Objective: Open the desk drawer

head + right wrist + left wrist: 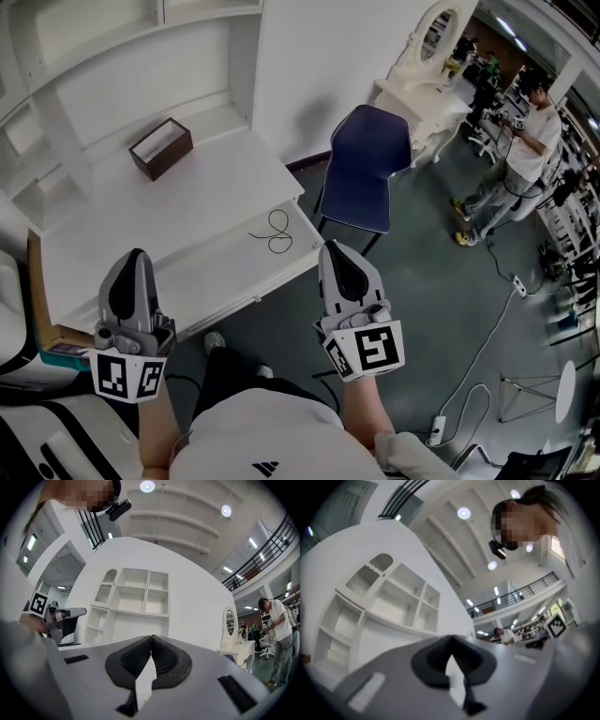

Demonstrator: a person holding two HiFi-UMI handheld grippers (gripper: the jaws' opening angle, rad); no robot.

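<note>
Seen from above, a person in a white shirt (258, 441) holds a pair of tongs in each hand. The left tongs (136, 258) hang over the near left part of a white desk (141, 216). Their jaws are clenched together with nothing between them. The right tongs (336, 251) are just off the desk's near right corner, over grey floor (441, 309). These jaws are also pressed together and empty. Neither pair touches the desk.

The drawer (253, 292) is in the desk's front, showing only as a thin white strip under the near edge, between the two tongs. From this steep angle I cannot tell whether it is pulled out at all.

On the desk, close to the right corner, lies a thin black cord (274, 231) in a loose loop. Farther back on the left stands an open brown box (161, 147).

Behind the desk rises a white shelf unit (84, 56) with open compartments. To the right of the desk, a dark blue chair (367, 167) stands on the floor against a white wall.

Beyond the chair is a white dressing table (422, 98) with an oval mirror (441, 33). Far off on the right another person (525, 145) stands in a white top, and pale cables (487, 337) trail across the floor.
</note>
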